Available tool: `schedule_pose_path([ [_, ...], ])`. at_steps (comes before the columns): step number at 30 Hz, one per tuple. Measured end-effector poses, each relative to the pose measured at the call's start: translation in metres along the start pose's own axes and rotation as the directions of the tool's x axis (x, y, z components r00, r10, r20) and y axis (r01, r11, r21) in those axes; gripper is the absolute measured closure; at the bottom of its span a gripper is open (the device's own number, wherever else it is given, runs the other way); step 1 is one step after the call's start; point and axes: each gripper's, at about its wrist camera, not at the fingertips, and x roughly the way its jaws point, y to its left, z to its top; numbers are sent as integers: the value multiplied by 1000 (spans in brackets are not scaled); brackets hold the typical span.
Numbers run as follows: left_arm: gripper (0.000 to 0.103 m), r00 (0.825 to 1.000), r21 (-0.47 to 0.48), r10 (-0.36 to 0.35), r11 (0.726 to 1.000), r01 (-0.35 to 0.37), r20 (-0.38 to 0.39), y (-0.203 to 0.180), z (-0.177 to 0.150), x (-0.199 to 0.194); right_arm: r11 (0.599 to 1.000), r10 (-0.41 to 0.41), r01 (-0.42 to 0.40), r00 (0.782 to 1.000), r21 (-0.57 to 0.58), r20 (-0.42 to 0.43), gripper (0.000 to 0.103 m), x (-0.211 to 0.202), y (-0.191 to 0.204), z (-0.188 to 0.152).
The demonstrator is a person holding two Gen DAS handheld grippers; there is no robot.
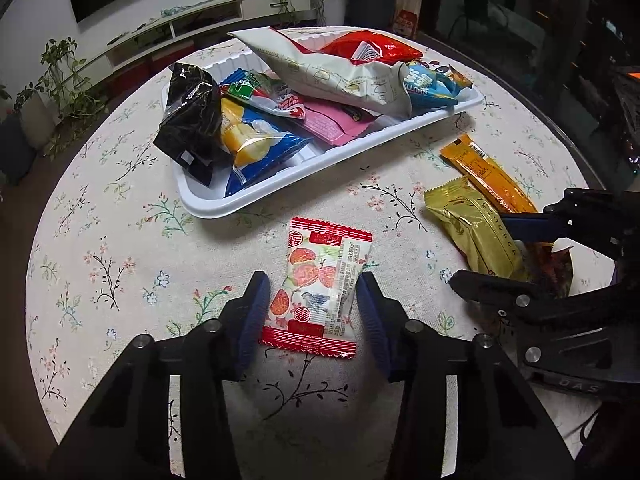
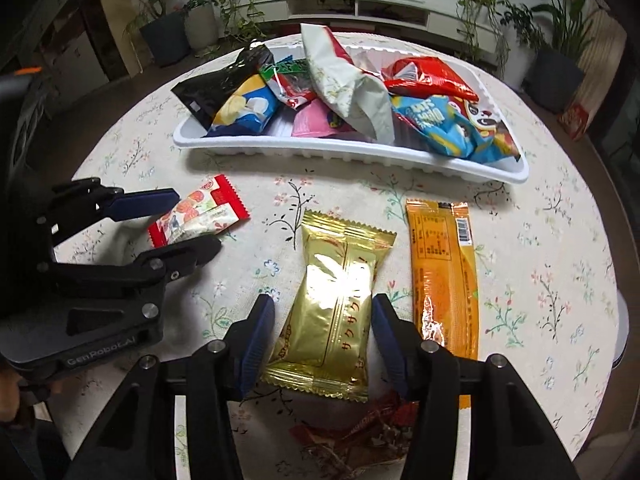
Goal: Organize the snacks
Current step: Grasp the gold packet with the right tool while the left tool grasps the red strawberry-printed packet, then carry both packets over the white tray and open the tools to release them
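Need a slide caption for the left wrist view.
Left claw straddles a red-and-white snack packet on the floral tablecloth, near the snack-filled white tray.

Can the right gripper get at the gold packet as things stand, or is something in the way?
Probably yes: the right gripper already straddles the gold packet, nothing lying on it; the orange bar sits just outside one finger.

A: The gold packet (image 2: 334, 312) is glossy foil, mirror-bright where light hits; beside it the orange bar wrapper (image 2: 444, 276) is shiny plastic film.

B: The white tray (image 2: 348, 156) behind the gold packet is smooth, ribbed plastic. The cloth (image 2: 540, 280) on the worktop looks matt, woven, flower-printed. The left hand-held gripper (image 1: 314, 312) is matt black plastic with metal rivets.
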Motion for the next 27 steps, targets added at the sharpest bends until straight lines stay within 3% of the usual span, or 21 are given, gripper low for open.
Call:
schedule_pose_path([
  [5,66,1000,6,4,1000,-4,2,-4,0,0,1000,-7,7,1000,-11,3,55,0,-1,0],
  [9,66,1000,18,15,1000,-15,-1,-9,-2,-2,999,-8,9,1000,-41,10,69,-3,2,-3],
  [19,67,1000,-11,20,1000,-20,9,-9,-11,-12,1000,16,-16,999,-17,47,70,-14,-1,-10],
  [27,67,993,-74,40,997,-32,111,-6,-12,-48,999,33,-34,992,6,121,70,-49,-21,-14],
])
